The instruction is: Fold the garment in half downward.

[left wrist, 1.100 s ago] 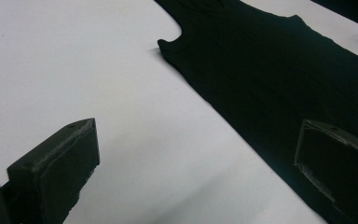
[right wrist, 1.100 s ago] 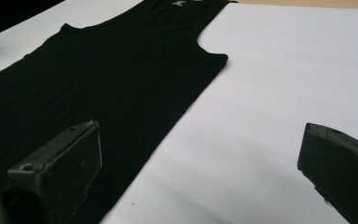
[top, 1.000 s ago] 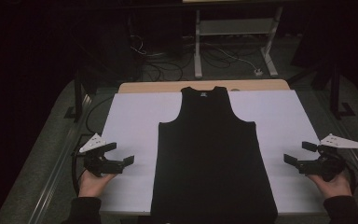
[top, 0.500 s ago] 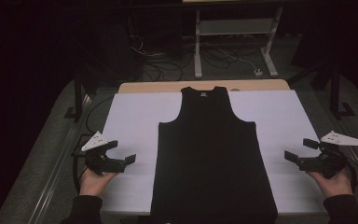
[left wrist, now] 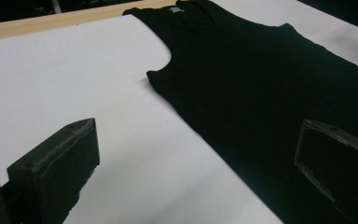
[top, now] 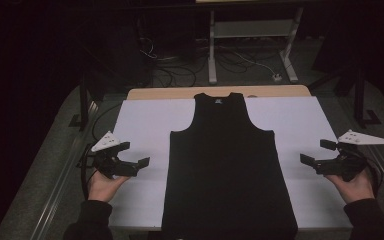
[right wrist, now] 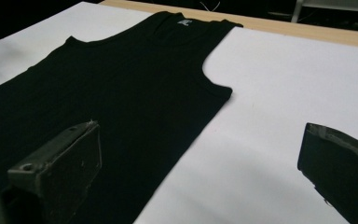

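Left gripper (top: 136,161): jaws wide apart, holding nothing, held over the white sheet (top: 140,125) near the left side seam of the black tank top (top: 227,165), not touching it. Right gripper (top: 316,152): jaws likewise spread and empty, over the sheet near the top's right side, apart from the cloth. Tank top: lies flat and spread out in the middle of the sheet, neck towards the far wooden table edge (top: 180,93), hem at the near edge, between the two grippers.

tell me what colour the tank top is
Plain black; the tank top shows best in the high view, flat on the white sheet.
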`<state>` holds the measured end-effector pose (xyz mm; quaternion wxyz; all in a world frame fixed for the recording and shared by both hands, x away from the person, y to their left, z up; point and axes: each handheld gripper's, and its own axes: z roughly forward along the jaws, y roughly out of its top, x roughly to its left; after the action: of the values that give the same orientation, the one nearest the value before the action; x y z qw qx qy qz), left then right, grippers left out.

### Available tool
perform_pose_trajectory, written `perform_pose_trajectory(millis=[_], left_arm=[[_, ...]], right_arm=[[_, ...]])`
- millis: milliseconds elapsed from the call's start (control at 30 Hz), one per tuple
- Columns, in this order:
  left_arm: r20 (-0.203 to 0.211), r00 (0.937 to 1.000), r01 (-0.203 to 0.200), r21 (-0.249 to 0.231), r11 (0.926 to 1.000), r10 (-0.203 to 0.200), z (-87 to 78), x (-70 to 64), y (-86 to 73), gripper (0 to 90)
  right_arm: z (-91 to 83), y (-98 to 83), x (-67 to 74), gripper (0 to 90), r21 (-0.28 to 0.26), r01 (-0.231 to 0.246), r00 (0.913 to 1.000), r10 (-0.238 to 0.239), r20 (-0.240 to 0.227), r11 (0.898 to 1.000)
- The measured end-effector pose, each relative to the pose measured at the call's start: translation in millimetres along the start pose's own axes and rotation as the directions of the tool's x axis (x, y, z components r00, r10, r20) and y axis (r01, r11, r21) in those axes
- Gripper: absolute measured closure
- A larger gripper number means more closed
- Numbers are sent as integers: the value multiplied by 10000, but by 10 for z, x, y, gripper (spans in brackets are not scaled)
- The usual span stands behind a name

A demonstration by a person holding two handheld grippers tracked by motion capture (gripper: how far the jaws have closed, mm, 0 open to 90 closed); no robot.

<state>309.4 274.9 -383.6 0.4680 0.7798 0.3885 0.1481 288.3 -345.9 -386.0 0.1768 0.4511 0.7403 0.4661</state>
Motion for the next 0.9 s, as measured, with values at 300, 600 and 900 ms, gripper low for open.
perform_pose_trajectory(millis=[300, 600, 900], left_arm=[[58, 10000, -16, 218, 9998, 15, 57, 47, 65, 0], [136, 9999, -81, 347, 9994, 77, 84, 67, 155, 0], [194, 9998, -71, 439, 9990, 62, 110, 116, 281, 0]], right_arm=[[20, 152, -32, 0, -74, 80, 9999, -81, -96, 9999], [36, 267, -49, 0, 13, 195, 9997, -194, -168, 9998], [104, 370, -106, 0, 280, 213, 9994, -205, -283, 9994]])
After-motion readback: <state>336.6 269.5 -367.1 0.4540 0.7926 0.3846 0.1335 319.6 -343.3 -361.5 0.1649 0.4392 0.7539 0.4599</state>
